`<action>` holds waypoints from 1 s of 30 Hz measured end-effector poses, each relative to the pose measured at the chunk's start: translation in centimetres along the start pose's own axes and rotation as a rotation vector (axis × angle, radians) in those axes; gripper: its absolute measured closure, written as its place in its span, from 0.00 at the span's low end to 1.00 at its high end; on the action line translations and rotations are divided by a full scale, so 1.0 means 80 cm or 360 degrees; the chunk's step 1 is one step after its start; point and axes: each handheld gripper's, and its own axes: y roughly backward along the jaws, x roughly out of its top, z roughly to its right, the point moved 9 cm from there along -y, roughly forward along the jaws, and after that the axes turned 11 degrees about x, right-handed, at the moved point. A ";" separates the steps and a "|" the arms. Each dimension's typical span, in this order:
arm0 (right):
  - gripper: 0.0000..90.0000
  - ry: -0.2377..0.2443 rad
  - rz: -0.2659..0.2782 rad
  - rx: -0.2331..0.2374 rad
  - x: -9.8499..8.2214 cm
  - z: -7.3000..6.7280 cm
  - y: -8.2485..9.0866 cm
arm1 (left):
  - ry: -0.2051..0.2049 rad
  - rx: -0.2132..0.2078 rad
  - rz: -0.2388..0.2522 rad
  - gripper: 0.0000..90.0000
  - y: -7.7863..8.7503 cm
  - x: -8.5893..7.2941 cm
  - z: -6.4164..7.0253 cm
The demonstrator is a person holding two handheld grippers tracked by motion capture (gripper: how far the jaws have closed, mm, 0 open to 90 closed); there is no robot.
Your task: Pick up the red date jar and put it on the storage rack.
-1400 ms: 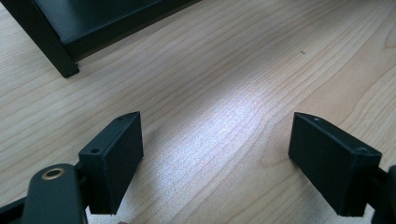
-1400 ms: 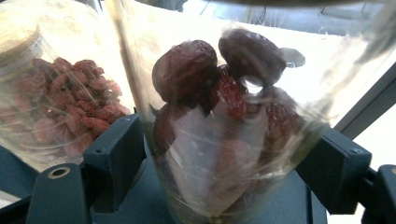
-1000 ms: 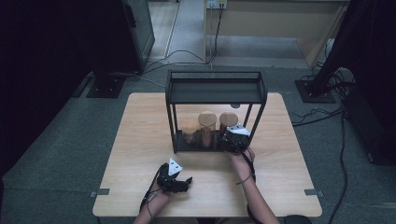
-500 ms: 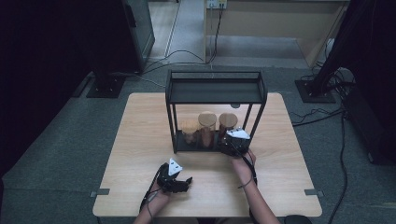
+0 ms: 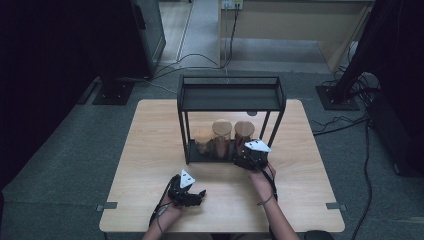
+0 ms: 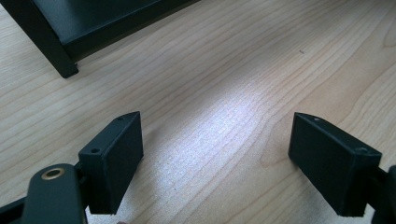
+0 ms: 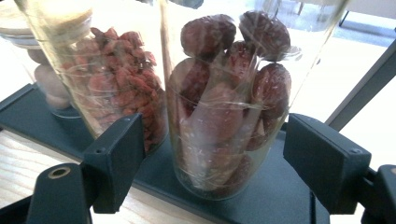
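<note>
A: Bench surface?

B: Pale wood, long wavy grain, matt with one soft glare patch in the left gripper view. A black metal rack stands at mid-bench: thin square-section posts, flat tray-like top shelf, dark smooth base plate.

A: Contents of the rack?

B: Three clear glass jars in a row on the base plate. Date jar, tall cylinder, holds big wrinkled dark-red fruits, glossy skins pressed against the glass. Berry jar, just beside it, packed with small shrivelled orange-red berries, pale lid visible from above. Third jar, shorter, at the far end of the row, holds rounded pale pieces; too blurred to name.

A: Right gripper?

B: At the rack's front edge. Its jaws, blocky matt black pads, stand either side of the date jar, a gap showing between each pad and the glass. Not pressing on it.

A: Left gripper?

B: Low over bare bench, near the front edge, well apart from the rack. Jaws parted, nothing but wood grain between. A rack foot sits in the upper corner of its view.
</note>
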 end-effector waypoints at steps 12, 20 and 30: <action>0.23 0.0036 -0.0008 0.0077 0.000 0.006 0.009 | -0.0008 0.0005 0.0001 0.20 0.000 0.000 0.001; 0.23 0.0039 0.0008 0.0157 -0.004 0.010 0.016 | -0.0107 -0.0082 -0.0045 0.02 -0.004 0.004 0.003; 0.23 0.0043 0.0051 0.0246 -0.007 0.012 0.032 | -0.0105 -0.0082 -0.0045 0.02 -0.005 0.004 0.004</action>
